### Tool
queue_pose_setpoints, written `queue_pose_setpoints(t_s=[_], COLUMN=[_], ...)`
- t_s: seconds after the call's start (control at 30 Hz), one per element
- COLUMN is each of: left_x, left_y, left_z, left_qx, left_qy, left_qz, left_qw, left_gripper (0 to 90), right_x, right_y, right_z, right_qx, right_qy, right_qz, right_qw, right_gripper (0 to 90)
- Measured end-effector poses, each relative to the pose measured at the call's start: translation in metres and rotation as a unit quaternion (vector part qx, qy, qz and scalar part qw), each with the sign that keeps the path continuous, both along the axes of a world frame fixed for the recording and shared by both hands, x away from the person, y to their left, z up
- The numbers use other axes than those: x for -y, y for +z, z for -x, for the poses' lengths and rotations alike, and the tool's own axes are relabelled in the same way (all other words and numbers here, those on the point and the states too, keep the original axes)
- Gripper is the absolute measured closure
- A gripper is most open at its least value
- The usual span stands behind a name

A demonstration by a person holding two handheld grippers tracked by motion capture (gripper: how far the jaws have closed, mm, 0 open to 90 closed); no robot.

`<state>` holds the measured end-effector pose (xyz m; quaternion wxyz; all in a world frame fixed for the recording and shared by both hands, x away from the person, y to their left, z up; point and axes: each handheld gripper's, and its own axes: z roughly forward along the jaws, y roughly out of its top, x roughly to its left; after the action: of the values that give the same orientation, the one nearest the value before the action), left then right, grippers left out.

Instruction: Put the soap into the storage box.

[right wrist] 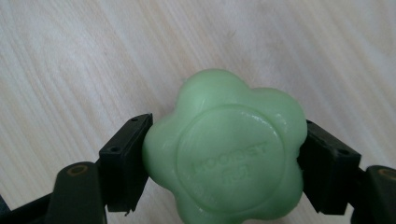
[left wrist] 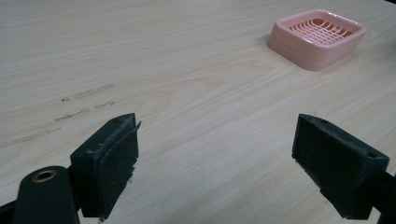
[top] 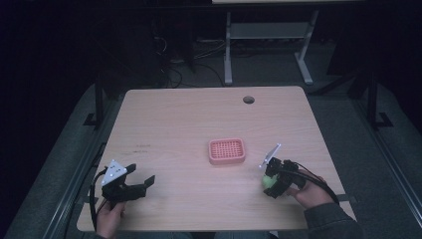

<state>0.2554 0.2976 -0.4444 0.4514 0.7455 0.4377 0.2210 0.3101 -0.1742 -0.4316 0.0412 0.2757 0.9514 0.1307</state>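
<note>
A pale green, flower-shaped soap bar [right wrist: 229,149] with an embossed round centre sits between the two black jaws of my right gripper [right wrist: 224,161], which press on its left and right sides just above the wood. In the high view the same soap [top: 270,180] shows as a green spot under the right gripper [top: 275,180] near the table's front right. A pink slotted soap dish [top: 227,151] stands at the table's middle. My left gripper [top: 140,183] is at the front left, open and holding nothing; its jaws stand wide apart [left wrist: 215,163], with the pink dish [left wrist: 317,37] far ahead to the right.
The light wooden table [top: 179,119] has a round cable hole [top: 248,99] near its far edge. Faint dark scuff marks [left wrist: 79,105] lie on the wood ahead of the left gripper. A desk frame [top: 268,45] stands on the dark floor beyond the table.
</note>
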Motion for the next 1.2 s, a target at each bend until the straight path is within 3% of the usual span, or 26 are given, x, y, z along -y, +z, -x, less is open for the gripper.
queue_pose_setpoints(t_s=[0.47, 0.83, 1.2], left_x=[0.000, 0.001, 0.001], left_y=[0.000, 0.000, -0.001], left_z=[0.000, 0.000, 0.000], left_qx=[0.001, 0.001, 0.000], left_qy=[0.001, -0.001, -0.001], left_qz=[0.003, 0.002, 0.004], left_qw=[1.0000, 1.0000, 1.0000], left_gripper=[14.3, 14.3, 14.3], right_x=[-0.011, -0.025, -0.030], right_y=[0.016, 0.031, 0.035], right_z=[-0.017, -0.034, -0.045], right_qx=[0.003, 0.007, 0.005], right_qy=[0.015, 0.028, 0.030], right_qz=[-0.023, -0.026, -0.025], right_qw=[0.9996, 0.9992, 0.9992], right_gripper=[25.9, 25.9, 25.9])
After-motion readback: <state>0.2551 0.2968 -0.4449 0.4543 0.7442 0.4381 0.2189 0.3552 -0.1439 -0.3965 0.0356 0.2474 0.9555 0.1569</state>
